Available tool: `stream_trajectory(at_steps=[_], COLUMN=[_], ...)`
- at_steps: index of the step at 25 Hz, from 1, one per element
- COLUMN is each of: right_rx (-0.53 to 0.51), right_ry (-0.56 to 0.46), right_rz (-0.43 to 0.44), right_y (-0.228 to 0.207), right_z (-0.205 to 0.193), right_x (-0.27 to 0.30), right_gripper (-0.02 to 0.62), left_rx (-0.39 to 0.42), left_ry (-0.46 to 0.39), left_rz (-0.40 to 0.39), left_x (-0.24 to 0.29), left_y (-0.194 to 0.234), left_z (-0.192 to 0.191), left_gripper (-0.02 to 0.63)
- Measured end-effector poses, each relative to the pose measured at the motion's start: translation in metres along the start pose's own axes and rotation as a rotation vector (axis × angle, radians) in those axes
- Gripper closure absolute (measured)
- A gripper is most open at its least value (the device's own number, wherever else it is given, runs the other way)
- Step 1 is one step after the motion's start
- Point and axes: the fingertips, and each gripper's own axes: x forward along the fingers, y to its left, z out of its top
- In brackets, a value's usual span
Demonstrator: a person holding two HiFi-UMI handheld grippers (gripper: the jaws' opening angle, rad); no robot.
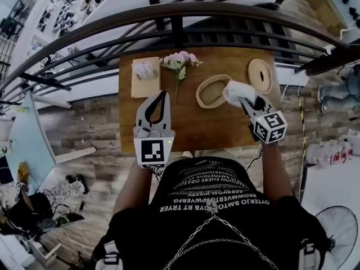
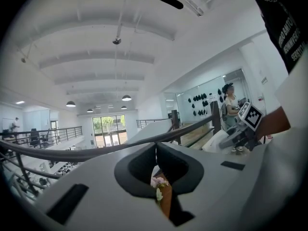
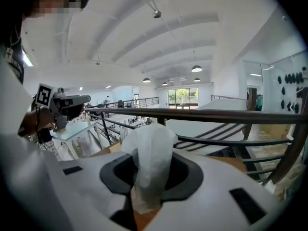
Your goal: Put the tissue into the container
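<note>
A crumpled white tissue point(image 1: 235, 90) hangs from my right gripper point(image 1: 246, 100), which is shut on it. It hovers at the right end of the oval tan container point(image 1: 211, 91) on the wooden table point(image 1: 191, 128). In the right gripper view the tissue point(image 3: 149, 150) stands up between the jaws and hides their tips. My left gripper point(image 1: 162, 94) is shut and holds nothing, above the table left of the container. In the left gripper view its tips point(image 2: 155, 147) meet, with pink flowers showing below them.
A tissue pack point(image 1: 145, 71) lies on a beige board point(image 1: 139, 86) at the table's back left. Pink flowers point(image 1: 180, 61) lie beside it. An oval lid point(image 1: 260, 75) rests at the back right. A dark railing point(image 1: 180, 16) runs behind the table.
</note>
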Motion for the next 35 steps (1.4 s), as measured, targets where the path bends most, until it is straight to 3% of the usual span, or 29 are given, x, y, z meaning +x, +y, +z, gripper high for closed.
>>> stream_trajectory(at_steps=[12,18,22,27,30,32,34,35], right_rx=[0.044,0.055,0.063,0.111,-0.041,-0.089,-0.081,-0.091], right_ry=[0.271,0.443,0.566,0.686,0.694,0.69,0.688,0.683], right_rz=[0.227,0.362,0.409,0.331,0.246,0.22,0.211,0.204], right_y=[-0.013,0.0,0.008,-0.003,0.001,0.002,-0.002,-0.005], right_z=[-0.088,-0.143,-0.174,-0.2,-0.202,-0.2,-0.197,-0.194], right_x=[0.119,0.166,0.186,0.201,0.205,0.205,0.202,0.197], right_gripper=[0.477,0.477,0.477,0.459,0.442,0.437,0.396,0.324], left_rx=[-0.041,-0.057,-0.061,-0.056,-0.039,-0.039,-0.037,-0.033], left_ry=[0.08,0.095,0.113,0.124,0.127,0.125,0.126,0.123], left_rz=[0.023,0.057,0.068,0.074,0.069,0.062,0.052,0.048], left_x=[0.06,0.07,0.067,0.058,0.049,0.044,0.037,0.033], left_y=[0.004,0.005,0.002,0.002,0.0,-0.004,-0.007,-0.008], left_z=[-0.014,-0.025,-0.031,-0.034,-0.029,-0.025,-0.022,-0.021], left_gripper=[0.577,0.577,0.577,0.577,0.577,0.577,0.577,0.577])
